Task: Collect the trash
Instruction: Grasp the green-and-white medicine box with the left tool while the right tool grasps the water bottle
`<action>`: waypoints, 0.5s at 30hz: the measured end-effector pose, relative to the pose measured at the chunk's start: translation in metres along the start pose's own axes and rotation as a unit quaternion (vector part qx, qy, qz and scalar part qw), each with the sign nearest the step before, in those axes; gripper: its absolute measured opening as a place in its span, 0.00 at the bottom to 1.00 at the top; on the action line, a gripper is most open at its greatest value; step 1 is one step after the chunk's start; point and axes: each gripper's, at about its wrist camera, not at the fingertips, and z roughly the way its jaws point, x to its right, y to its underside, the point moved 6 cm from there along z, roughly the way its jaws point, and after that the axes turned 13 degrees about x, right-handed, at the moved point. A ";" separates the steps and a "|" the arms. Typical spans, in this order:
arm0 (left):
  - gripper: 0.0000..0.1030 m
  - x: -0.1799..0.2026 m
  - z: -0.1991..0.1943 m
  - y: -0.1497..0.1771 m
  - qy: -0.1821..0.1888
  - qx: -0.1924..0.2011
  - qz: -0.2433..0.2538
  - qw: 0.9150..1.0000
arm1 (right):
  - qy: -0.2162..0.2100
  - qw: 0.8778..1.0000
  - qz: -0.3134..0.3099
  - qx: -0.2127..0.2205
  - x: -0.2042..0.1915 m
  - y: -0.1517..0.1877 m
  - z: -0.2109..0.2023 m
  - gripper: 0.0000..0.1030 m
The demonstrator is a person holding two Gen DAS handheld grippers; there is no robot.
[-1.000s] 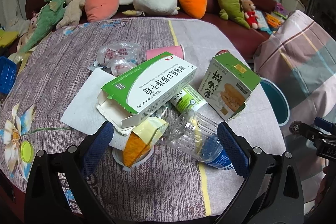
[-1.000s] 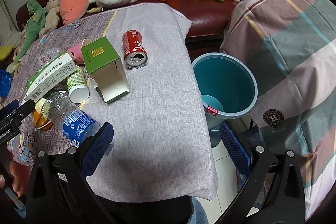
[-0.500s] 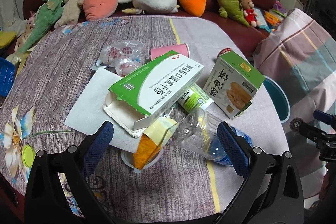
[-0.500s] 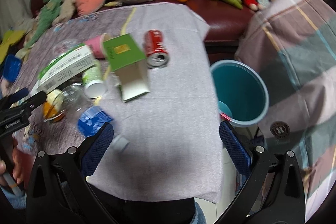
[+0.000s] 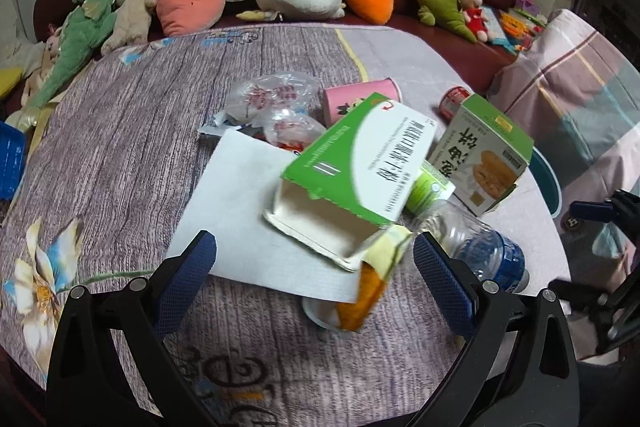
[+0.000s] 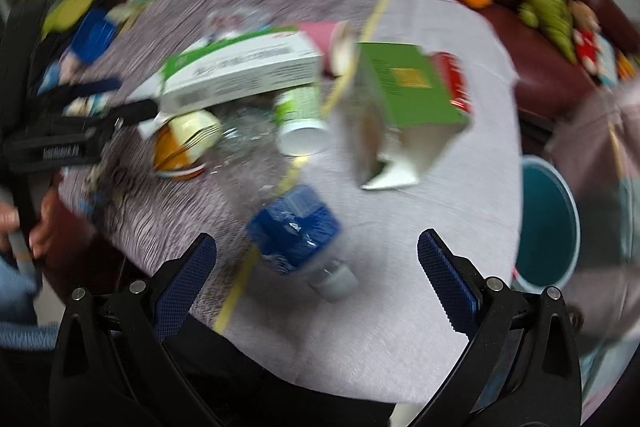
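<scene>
Nothing looks collected yet: both the left gripper (image 5: 314, 259) and right gripper (image 6: 316, 251) are gaping wide, holding nothing, the plastic bottle (image 6: 294, 223) lying between the right fingers, teal bin (image 6: 548, 223) waiting further right

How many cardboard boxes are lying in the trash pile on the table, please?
2: the long green-and-white box lies open atop the white paper, and the green biscuit box stands to its right beside the red can. Others may be hidden underneath.
</scene>
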 end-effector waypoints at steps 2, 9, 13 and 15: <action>0.96 -0.006 0.002 -0.001 0.007 -0.001 -0.004 1.000 | -0.021 0.999 -0.031 -0.014 -0.014 -0.005 0.009 0.94; 0.96 -0.032 0.011 -0.004 0.029 -0.013 -0.023 0.999 | -0.056 0.991 -0.107 -0.062 -0.034 -0.013 0.038 0.94; 0.96 -0.040 0.018 -0.004 0.036 -0.021 -0.031 0.999 | -0.063 0.985 -0.137 -0.080 -0.040 -0.011 0.059 0.94; 0.96 -0.042 0.022 -0.004 0.038 -0.027 -0.034 0.998 | -0.067 0.983 -0.143 -0.093 -0.042 -0.008 0.072 0.89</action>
